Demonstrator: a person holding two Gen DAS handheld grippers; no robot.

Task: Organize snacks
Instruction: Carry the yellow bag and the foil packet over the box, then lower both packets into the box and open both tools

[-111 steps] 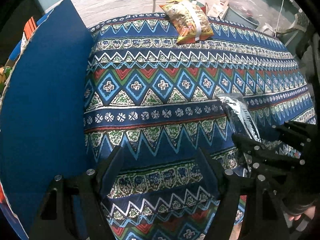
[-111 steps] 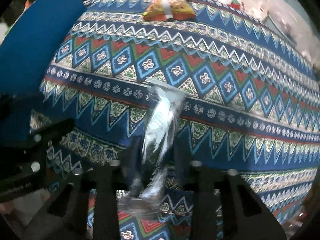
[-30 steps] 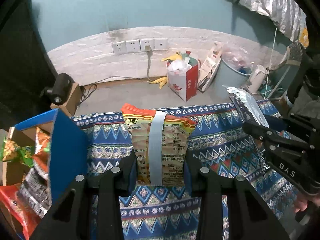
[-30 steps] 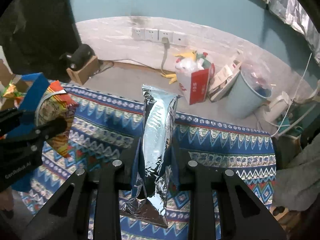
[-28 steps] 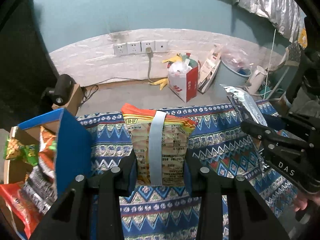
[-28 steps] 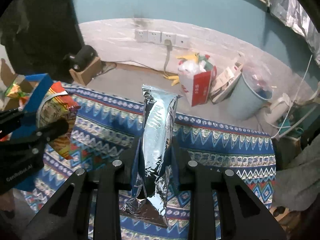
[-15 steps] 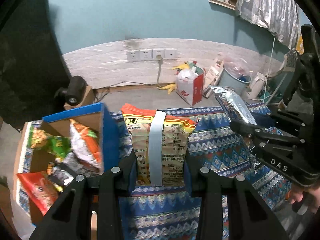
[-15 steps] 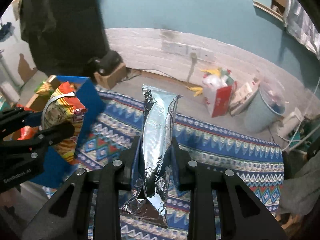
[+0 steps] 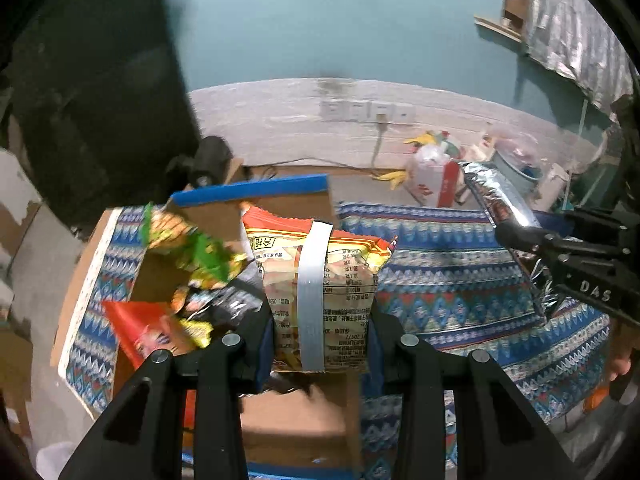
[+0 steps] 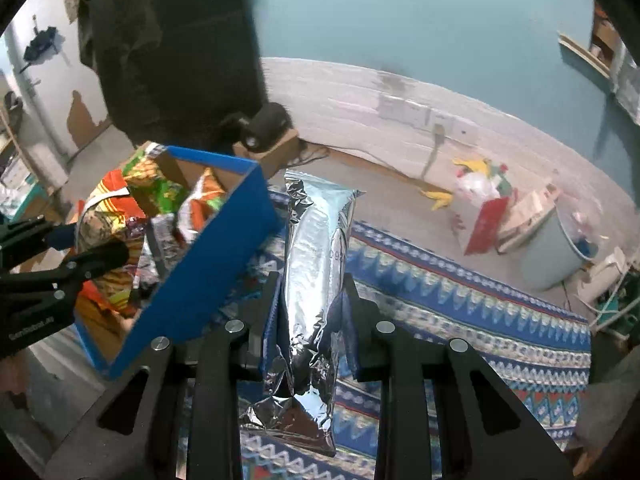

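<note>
My left gripper (image 9: 320,320) is shut on an orange and yellow snack bag with a pale tape band (image 9: 320,276) and holds it over the open blue cardboard box (image 9: 252,191). The box holds several snack bags, green (image 9: 192,248) and red (image 9: 148,328) among them. My right gripper (image 10: 311,292) is shut on a silver foil bag (image 10: 316,264), upright above the patterned cloth, just right of the box's blue wall (image 10: 204,272). The left gripper and its bag show in the right wrist view (image 10: 104,232); the right gripper with the foil bag shows in the left wrist view (image 9: 560,256).
A blue patterned cloth (image 9: 448,276) covers the table. Behind it on the floor stand a red and white bag (image 10: 480,208), a grey bin (image 10: 552,256) and a small cardboard box with a black device (image 10: 268,132). A dark cloth (image 10: 172,40) hangs at the back left.
Both grippers have swung left with their bags. The snack box has come under the left gripper and sits closer to the right gripper.
</note>
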